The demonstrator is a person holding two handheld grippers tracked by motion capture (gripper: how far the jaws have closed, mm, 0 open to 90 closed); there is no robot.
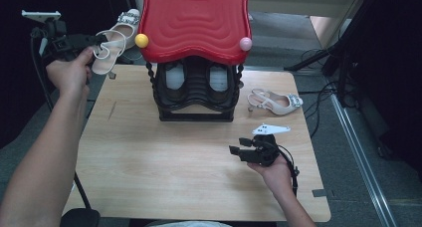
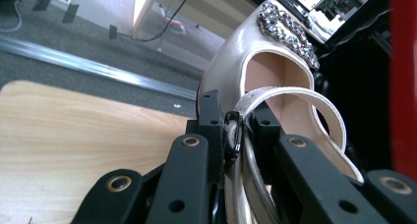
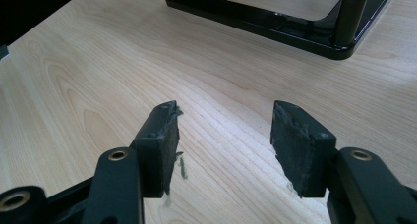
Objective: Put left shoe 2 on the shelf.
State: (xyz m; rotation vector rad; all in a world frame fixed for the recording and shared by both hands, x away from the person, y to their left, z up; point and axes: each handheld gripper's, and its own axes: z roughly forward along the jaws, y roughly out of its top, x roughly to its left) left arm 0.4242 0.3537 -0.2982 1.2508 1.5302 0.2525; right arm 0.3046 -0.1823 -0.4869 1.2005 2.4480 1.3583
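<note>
My left gripper (image 1: 101,39) is held up at the far left, level with the rack's red top, and is shut on a cream slingback sandal (image 1: 118,33). In the left gripper view its jaws (image 2: 239,123) pinch the sandal's heel strap by the small metal buckle, and the sandal (image 2: 275,76) with its rhinestone trim points away. The matching sandal (image 1: 276,101) lies on the table to the right of the rack. My right gripper (image 1: 238,151) hovers low over the table's front right, open, with bare wood between its pads (image 3: 223,128).
A shoe rack with a wavy red top (image 1: 194,18) and black lower shelves (image 1: 196,95) stands at the back middle of the wooden table (image 1: 149,157); its black base (image 3: 275,17) lies ahead of my right gripper. Yellow and pink knobs sit on the top's corners.
</note>
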